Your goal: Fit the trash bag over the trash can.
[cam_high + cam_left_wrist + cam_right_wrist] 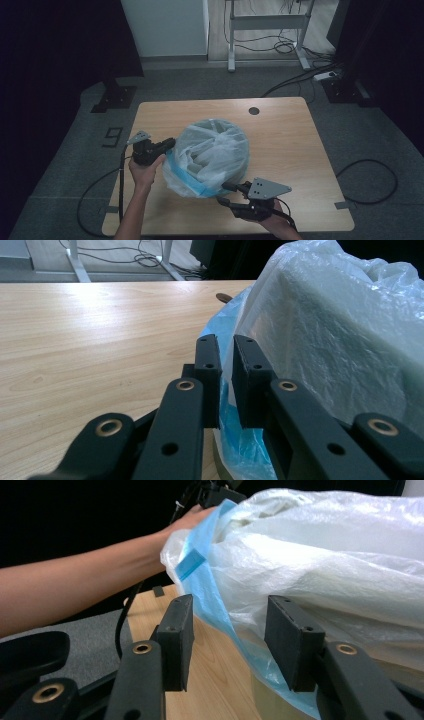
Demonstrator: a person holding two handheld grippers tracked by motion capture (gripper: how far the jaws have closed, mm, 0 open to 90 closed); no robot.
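A round bin wrapped in a translucent white plastic bag [212, 155] with a blue drawstring hem [187, 177] stands mid-table. My left gripper [171, 144] is at the bag's left side. In the left gripper view its jaws [226, 347] are nearly together, with the blue hem [227, 415] pinched between them. My right gripper [223, 193] is at the bag's near right edge. It is open [230, 630], and the blue hem [215, 605] runs through the gap without touching either pad. The bag [325, 555] bulges above the right jaw.
The wooden table [285, 135] has a cable hole [254, 110] at the back. Bare wood lies to the right of and behind the bag. On the floor are cables [370, 180], a power strip [325, 76] and a desk frame [231, 45].
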